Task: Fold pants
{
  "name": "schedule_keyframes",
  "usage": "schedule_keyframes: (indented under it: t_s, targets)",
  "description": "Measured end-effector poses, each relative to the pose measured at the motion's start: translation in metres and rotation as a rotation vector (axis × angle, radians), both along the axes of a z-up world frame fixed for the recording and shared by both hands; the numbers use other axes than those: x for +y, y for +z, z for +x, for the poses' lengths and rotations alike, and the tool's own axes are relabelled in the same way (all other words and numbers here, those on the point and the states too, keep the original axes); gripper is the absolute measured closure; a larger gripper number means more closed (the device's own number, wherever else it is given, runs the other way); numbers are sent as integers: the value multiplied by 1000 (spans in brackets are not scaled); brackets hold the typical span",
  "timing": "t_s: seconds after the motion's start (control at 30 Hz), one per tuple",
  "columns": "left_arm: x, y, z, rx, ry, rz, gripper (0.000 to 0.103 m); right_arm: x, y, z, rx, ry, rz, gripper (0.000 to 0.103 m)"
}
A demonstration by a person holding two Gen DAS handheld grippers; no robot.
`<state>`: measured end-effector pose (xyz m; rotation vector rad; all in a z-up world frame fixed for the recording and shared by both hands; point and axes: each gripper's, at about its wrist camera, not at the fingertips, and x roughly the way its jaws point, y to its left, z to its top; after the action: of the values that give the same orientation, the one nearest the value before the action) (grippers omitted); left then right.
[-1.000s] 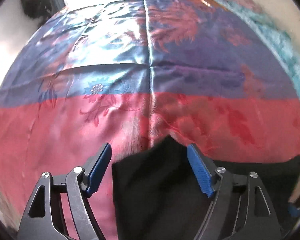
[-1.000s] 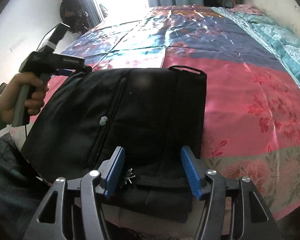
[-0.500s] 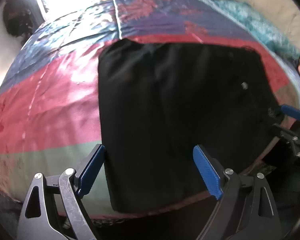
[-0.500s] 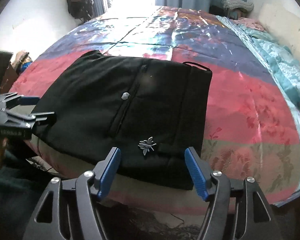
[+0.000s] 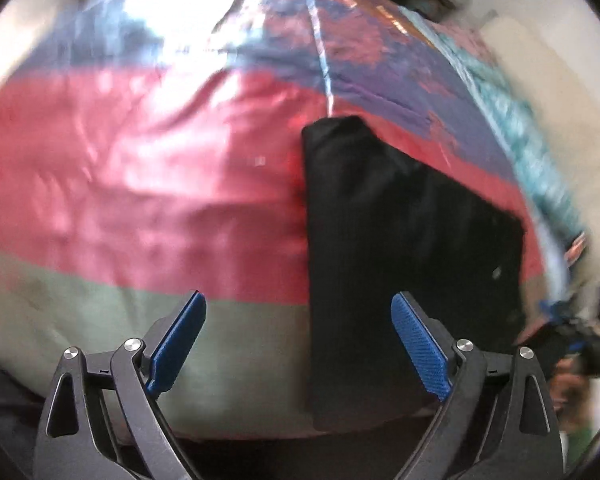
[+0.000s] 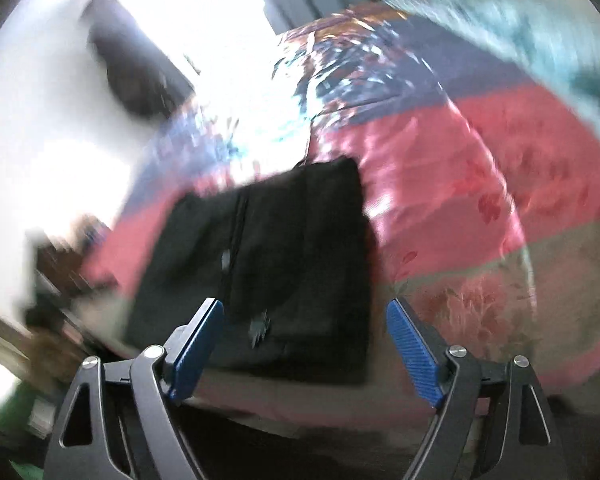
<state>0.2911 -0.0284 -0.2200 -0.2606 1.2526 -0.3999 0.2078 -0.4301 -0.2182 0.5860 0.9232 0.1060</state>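
The black pants (image 5: pixel 400 248) lie folded into a flat rectangle near the front edge of the bed. In the right wrist view the same pants (image 6: pixel 284 264) show a small silver emblem and a button. My left gripper (image 5: pixel 298 320) hangs above the bed's front edge, to the left of the pants' near corner, its jaws opening with nothing between them. My right gripper (image 6: pixel 304 328) is back from the pants' near edge, its jaws opening too, and the pads press on nothing. The right wrist view is blurred by motion.
A satin bedspread (image 5: pixel 140 184) in blue, pink and grey-green bands covers the bed. A turquoise blanket (image 5: pixel 516 120) lies along its right side. A bright window (image 6: pixel 204 8) and a white wall stand behind. The other gripper (image 5: pixel 572 332) shows at the right edge.
Both grippers let go of the pants and pulled back toward the bed's front edge, jaws widening. The left one swung left, so the pants now sit to its right.
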Motion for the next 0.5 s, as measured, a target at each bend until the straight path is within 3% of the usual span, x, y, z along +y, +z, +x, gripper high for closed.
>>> schedule_keyframes:
  t_s: [0.03, 0.1, 0.23, 0.33, 0.37, 0.43, 0.47, 0.5]
  targets:
    - [0, -7, 4, 31, -13, -40, 9, -18, -11, 9, 25, 0, 85, 20]
    - [-10, -19, 10, 51, -71, -82, 9, -33, -29, 27, 75, 45, 159, 20]
    - [-42, -32, 10, 45, -156, -52, 9, -31, -67, 57, 156, 152, 300, 21]
    - [-62, -31, 6, 36, -219, -63, 13, -19, -76, 63, 160, 194, 315, 21]
    - [-65, -32, 7, 45, -234, -77, 17, -15, -75, 65, 149, 211, 334, 22]
    - [-73, -33, 5, 28, -227, -22, 25, -6, -74, 69, 154, 248, 365, 23]
    - [-73, -32, 2, 21, -219, -5, 41, -2, -75, 71, 164, 265, 338, 29]
    - [-72, -30, 2, 19, -199, -6, 55, 1, -76, 74, 177, 276, 305, 44]
